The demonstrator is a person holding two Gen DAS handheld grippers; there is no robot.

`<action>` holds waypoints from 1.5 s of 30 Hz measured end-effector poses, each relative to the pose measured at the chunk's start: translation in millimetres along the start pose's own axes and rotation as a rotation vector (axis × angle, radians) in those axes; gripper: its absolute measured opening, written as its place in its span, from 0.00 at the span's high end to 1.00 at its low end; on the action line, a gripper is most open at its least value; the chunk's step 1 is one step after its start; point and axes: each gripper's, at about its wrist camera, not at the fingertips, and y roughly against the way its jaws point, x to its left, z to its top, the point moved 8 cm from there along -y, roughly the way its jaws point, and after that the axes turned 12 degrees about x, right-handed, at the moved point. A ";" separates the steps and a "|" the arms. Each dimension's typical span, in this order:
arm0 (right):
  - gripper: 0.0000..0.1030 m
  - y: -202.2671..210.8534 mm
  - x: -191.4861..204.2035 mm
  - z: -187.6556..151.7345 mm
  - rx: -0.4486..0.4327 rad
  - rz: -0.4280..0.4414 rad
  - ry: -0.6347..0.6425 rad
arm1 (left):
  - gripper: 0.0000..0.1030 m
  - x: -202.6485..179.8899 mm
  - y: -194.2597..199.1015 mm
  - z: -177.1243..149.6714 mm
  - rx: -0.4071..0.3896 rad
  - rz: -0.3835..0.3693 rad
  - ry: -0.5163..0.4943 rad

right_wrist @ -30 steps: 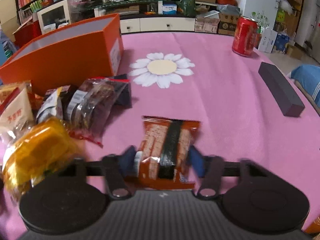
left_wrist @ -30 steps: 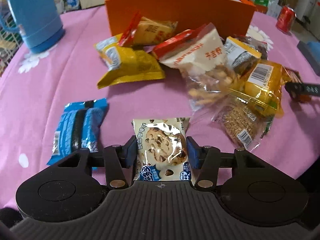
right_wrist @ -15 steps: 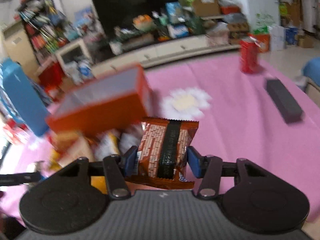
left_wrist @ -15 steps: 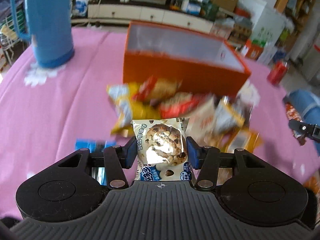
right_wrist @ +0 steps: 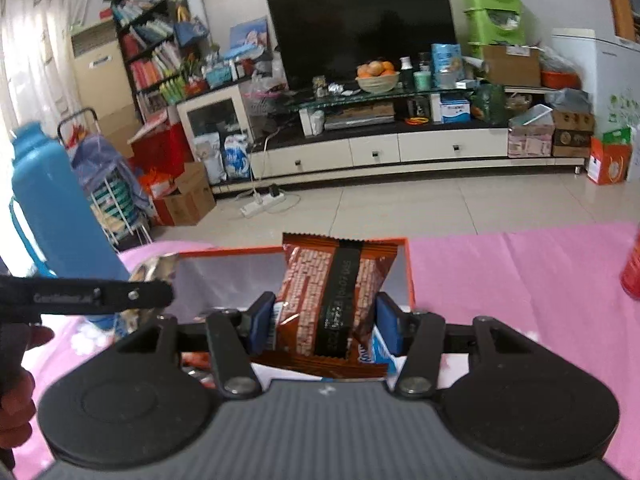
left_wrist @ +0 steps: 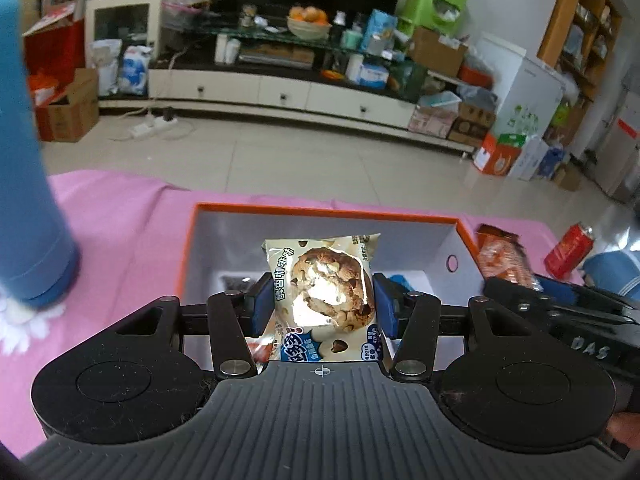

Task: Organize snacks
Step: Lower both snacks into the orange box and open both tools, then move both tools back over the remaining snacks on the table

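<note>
- Pink tablecloth [left_wrist: 132, 216] spread across the lower half of both views, a white flower print at 9 o'clock in the left wrist view.
- Orange box [left_wrist: 188, 248] at centre of the left wrist view, open-topped, pale inside, directly below both grippers; a few packets on its floor, too hidden to name with any certainty.
- Blue thermos [left_wrist: 28, 184] upright at 9 o'clock, just beside the box's left wall.
- Left gripper [left_wrist: 324, 308] at 6 o'clock, clamped from both sides on a cookie packet [left_wrist: 324, 284]; packet upright, held in the air over the box interior.
- Right gripper [right_wrist: 326, 322] likewise closed around a brown snack packet [right_wrist: 332, 292], black seam strip facing the camera, poised above the right end of the same box [right_wrist: 408, 272].
- Same right gripper [left_wrist: 516, 296] entering the left wrist view at 3 o'clock, its packet [left_wrist: 504, 256] by the box's right wall.
- Red can [left_wrist: 568, 252] standing at 3 o'clock, well apart from the box.
</note>
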 end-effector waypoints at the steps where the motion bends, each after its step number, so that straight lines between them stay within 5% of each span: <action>1: 0.48 -8.7 -0.1 2.5 0.007 -0.004 0.008 | 0.79 -2.6 -11.0 3.1 0.010 0.001 -0.007; 6: 0.47 -46.1 2.4 4.2 0.056 -0.002 0.052 | 0.79 -9.6 -56.4 3.5 0.059 0.001 -0.031; 9: 0.31 -54.6 2.0 -0.7 0.071 -0.001 0.044 | 0.64 -4.3 -67.9 -2.1 0.090 0.013 -0.019; 10: 0.27 -50.9 0.4 -1.0 0.059 -0.003 0.038 | 0.53 -1.8 -65.6 -2.6 0.088 0.010 -0.012; 13: 0.08 -30.3 -2.1 -2.5 0.018 0.009 0.009 | 0.45 5.4 -40.0 -10.7 0.042 -0.005 0.002; 16: 0.09 -0.1 -2.7 -17.7 -0.006 -0.007 0.003 | 0.40 13.8 -8.2 -26.9 0.020 -0.004 0.013; 22: 0.09 48.7 -12.5 -90.6 0.079 -0.040 -0.083 | 0.35 36.8 48.3 -101.1 0.035 0.019 0.070; 33: 0.09 90.2 -8.4 -219.1 0.253 -0.037 -0.232 | 0.36 58.7 76.2 -260.7 0.258 0.055 0.162; 37: 0.09 101.2 0.0 -220.4 0.242 -0.023 -0.224 | 0.37 48.1 78.5 -278.6 0.273 0.054 0.130; 42: 0.09 97.4 16.3 -192.3 0.181 -0.008 -0.171 | 0.37 28.6 90.3 -261.5 0.222 0.077 0.069; 45: 0.01 83.2 28.7 -172.4 0.128 -0.023 -0.127 | 0.35 23.8 95.1 -250.6 0.195 0.084 0.050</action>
